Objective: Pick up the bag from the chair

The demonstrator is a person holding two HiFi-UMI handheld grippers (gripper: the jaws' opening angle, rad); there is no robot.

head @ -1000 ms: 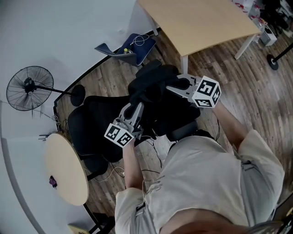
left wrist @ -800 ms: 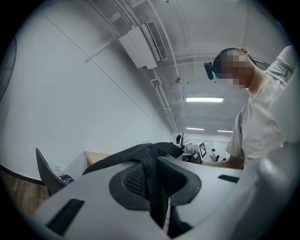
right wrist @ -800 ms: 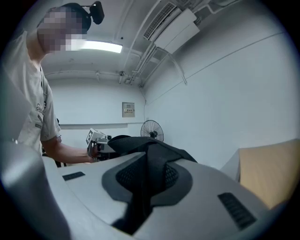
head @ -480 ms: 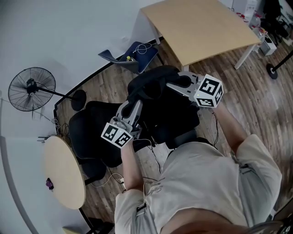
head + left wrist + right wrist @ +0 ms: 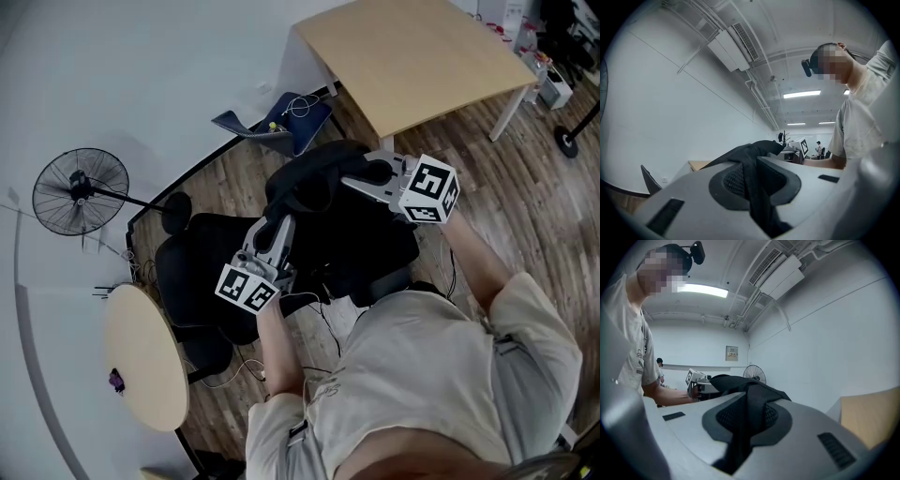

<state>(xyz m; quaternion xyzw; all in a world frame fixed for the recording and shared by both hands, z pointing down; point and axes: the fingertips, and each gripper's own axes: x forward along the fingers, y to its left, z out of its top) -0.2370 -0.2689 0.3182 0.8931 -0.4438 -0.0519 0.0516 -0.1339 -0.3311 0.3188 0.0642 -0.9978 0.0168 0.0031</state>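
A black fabric bag (image 5: 328,197) hangs between my two grippers above the black office chair (image 5: 202,272). My left gripper (image 5: 277,223) is shut on the bag's left edge; in the left gripper view dark fabric (image 5: 757,187) runs up between the jaws. My right gripper (image 5: 354,180) is shut on the bag's right top; the right gripper view shows a strap (image 5: 747,423) pinched between its jaws, with the left gripper (image 5: 696,380) beyond. The bag's lower part hides the chair seat's right side.
A light wooden table (image 5: 412,56) stands to the upper right. A standing fan (image 5: 80,192) is at the left, a round pale table (image 5: 145,361) at lower left, a blue item (image 5: 277,122) on the floor by the wall. Cables (image 5: 323,309) trail under the chair.
Both grippers keep hold of the bag. The head view has shifted slightly, so the fan, chair and round table sit a little lower and further right in the picture.
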